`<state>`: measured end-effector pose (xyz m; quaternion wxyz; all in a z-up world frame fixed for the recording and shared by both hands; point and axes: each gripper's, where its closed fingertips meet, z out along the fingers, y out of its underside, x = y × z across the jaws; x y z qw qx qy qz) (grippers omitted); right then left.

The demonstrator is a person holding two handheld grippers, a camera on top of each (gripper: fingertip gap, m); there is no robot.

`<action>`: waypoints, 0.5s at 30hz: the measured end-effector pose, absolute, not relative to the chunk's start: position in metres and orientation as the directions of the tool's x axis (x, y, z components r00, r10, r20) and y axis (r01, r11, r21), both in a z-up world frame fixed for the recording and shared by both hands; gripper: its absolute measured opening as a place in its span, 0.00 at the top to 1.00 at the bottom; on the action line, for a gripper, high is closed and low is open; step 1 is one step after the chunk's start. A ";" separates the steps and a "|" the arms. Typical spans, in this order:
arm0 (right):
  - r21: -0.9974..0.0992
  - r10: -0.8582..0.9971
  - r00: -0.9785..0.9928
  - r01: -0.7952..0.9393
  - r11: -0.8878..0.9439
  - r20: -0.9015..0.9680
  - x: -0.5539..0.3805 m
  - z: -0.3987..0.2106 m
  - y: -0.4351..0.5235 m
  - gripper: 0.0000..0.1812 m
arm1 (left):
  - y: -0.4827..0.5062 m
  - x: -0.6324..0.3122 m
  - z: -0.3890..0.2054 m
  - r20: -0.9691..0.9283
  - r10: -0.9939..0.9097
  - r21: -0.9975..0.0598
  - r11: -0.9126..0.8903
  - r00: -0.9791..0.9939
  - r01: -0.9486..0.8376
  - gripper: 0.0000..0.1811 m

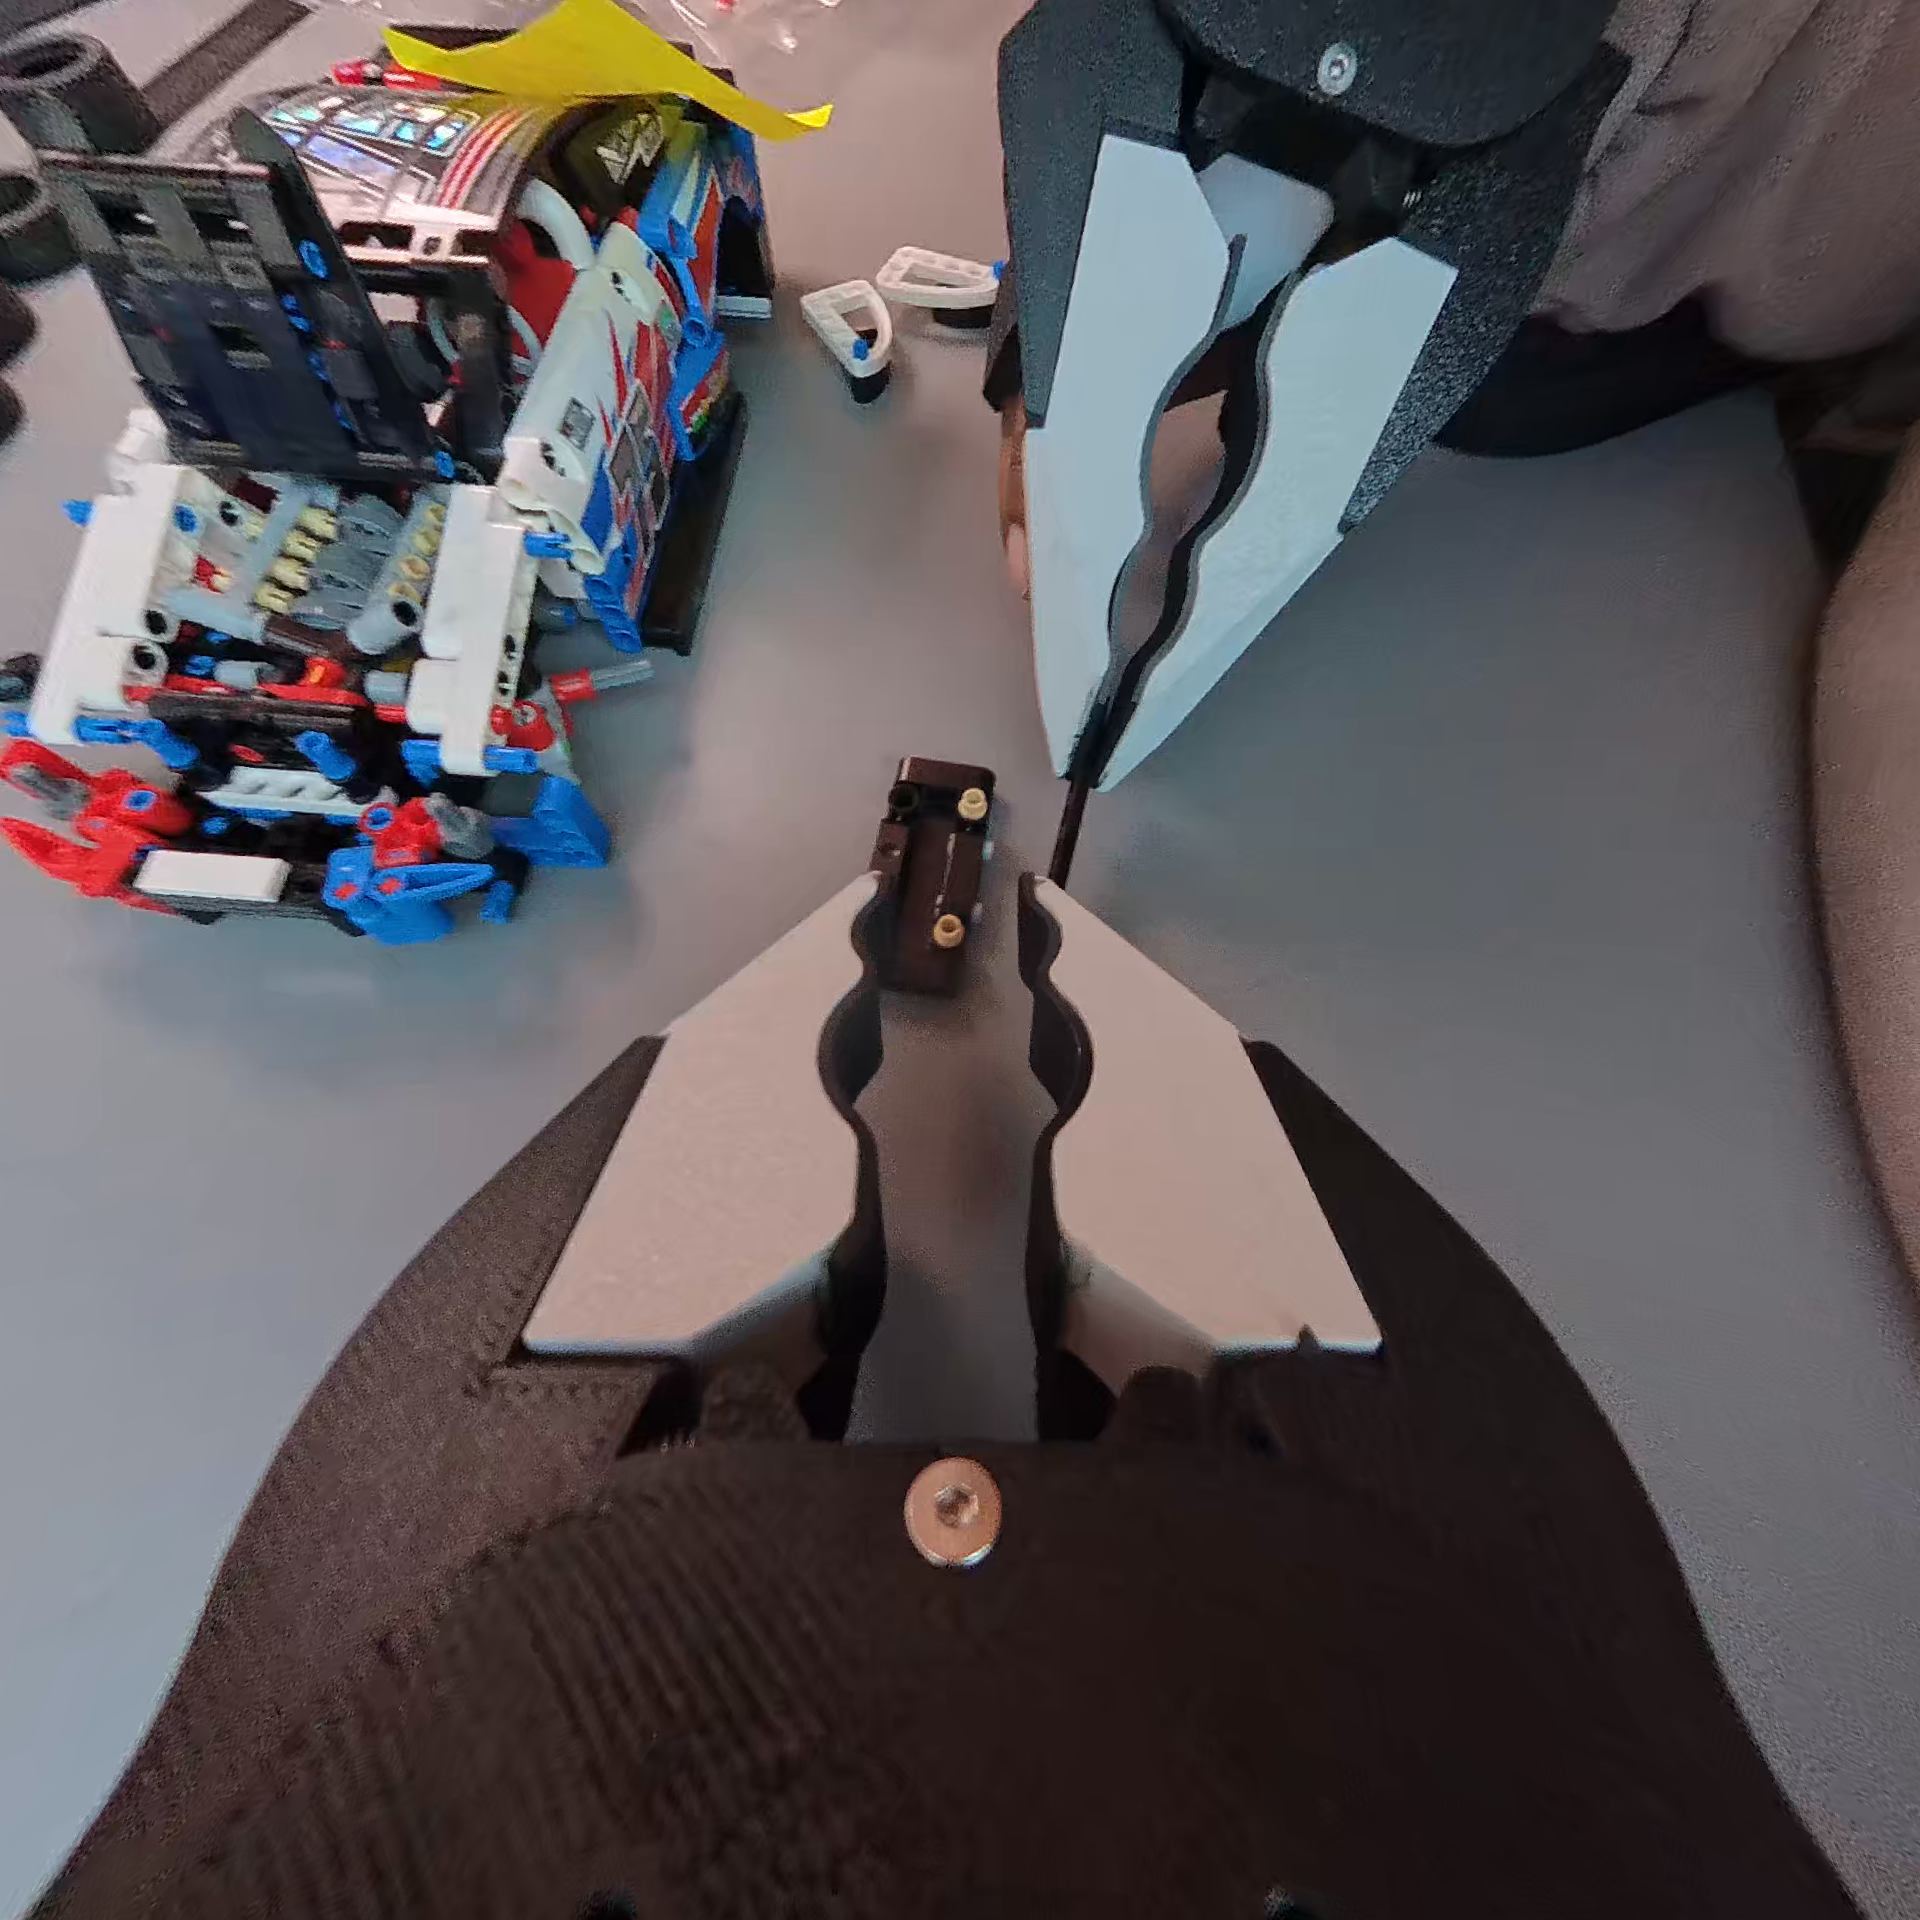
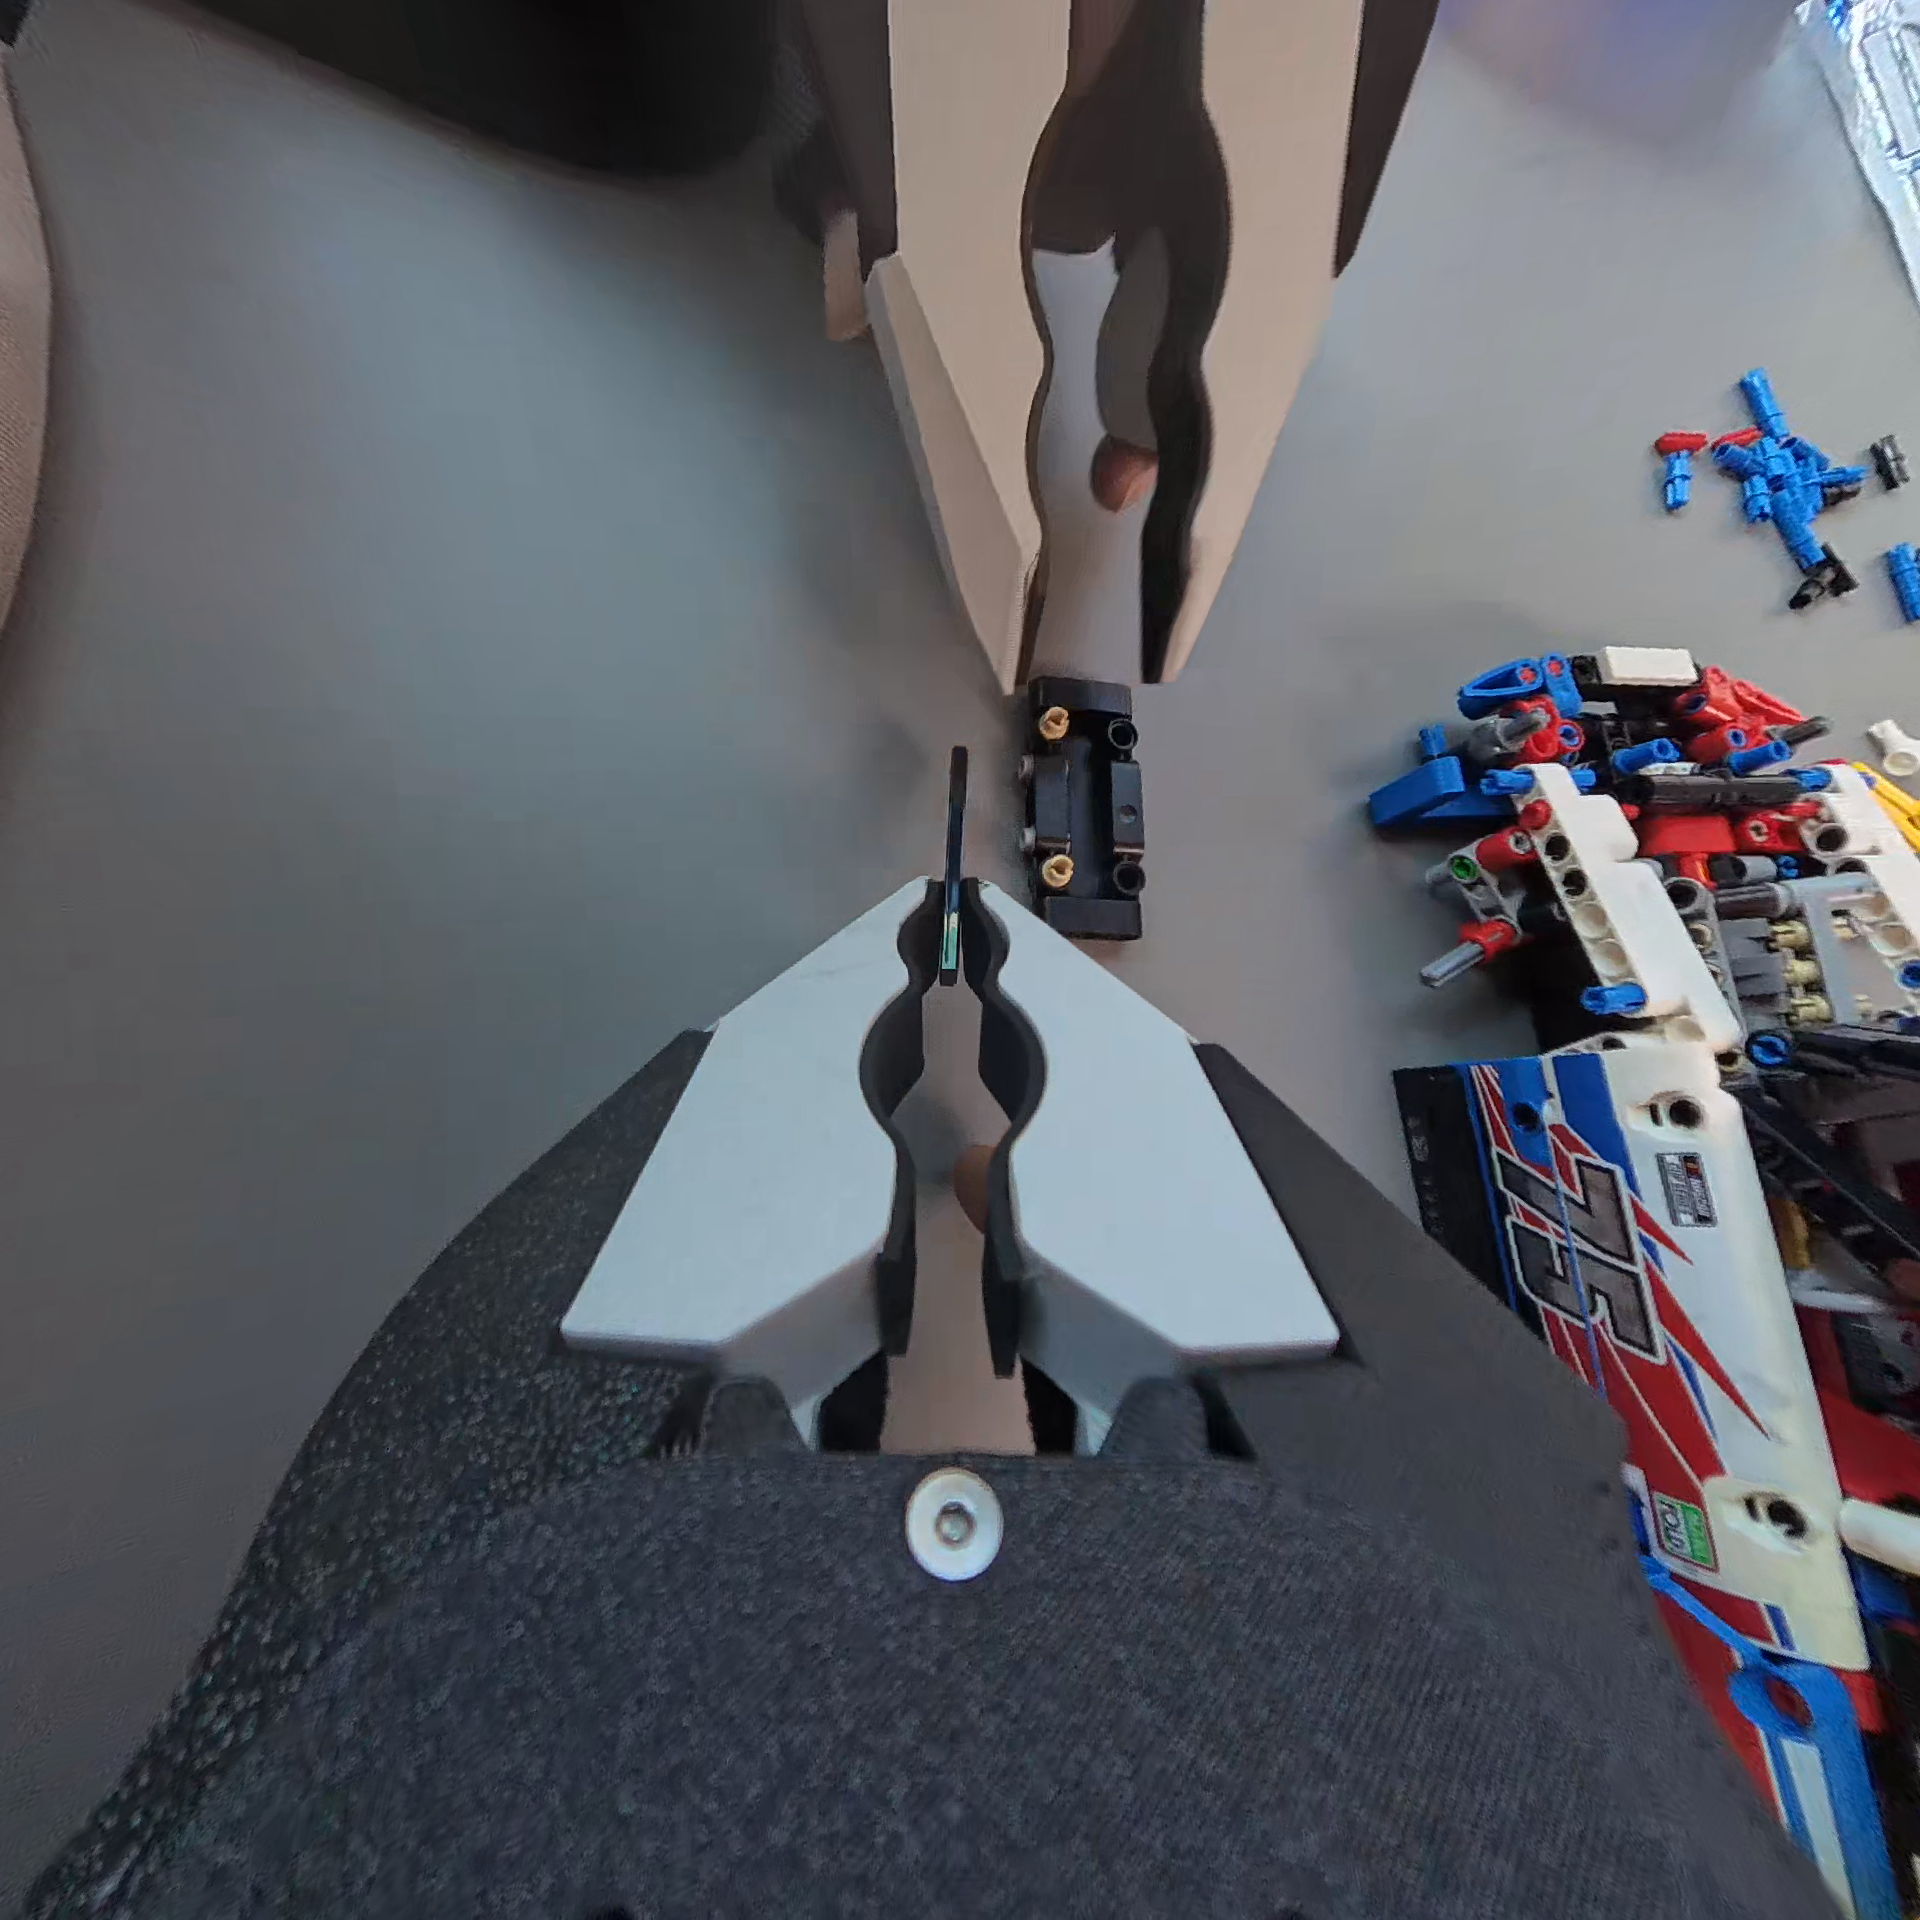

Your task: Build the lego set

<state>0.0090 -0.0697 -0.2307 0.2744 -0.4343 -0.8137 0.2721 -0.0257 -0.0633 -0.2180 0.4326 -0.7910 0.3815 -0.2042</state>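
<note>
A small black Lego sub-assembly (image 1: 935,873) with two tan pins lies on the grey table, between the tips of my open left gripper (image 1: 951,883); the fingers stand apart around it. In the right wrist view the sub-assembly (image 2: 1086,821) sits just below the left gripper's tips (image 2: 1091,681). My right gripper (image 2: 951,888) is shut on a thin flat black piece (image 2: 956,821), held edge-on just left of the sub-assembly. In the left wrist view the right gripper (image 1: 1086,774) points down with the thin piece (image 1: 1070,821) sticking out beside the sub-assembly.
A large red, white and blue Lego car model (image 1: 364,520) stands at the left, also in the right wrist view (image 2: 1714,1039). Loose blue pins (image 2: 1787,488), two white curved pieces (image 1: 862,322), a yellow paper (image 1: 603,62) and a plastic bag (image 2: 1870,156) lie around. Some 4 centimeters of space lies between my two pairs of fingers.
</note>
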 end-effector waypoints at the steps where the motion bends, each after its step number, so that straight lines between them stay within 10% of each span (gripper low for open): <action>1: -0.671 0.853 -0.476 0.563 0.482 0.214 0.009 -0.233 -0.070 1.00 | -0.060 -0.030 -0.220 -0.058 -0.771 -0.830 -0.316 0.634 -0.460 0.85; 15: -0.636 0.858 -0.464 0.599 0.486 0.219 0.008 -0.238 -0.068 0.97 | -0.065 -0.022 -0.235 -0.068 -0.787 -0.781 -0.340 0.613 -0.524 0.92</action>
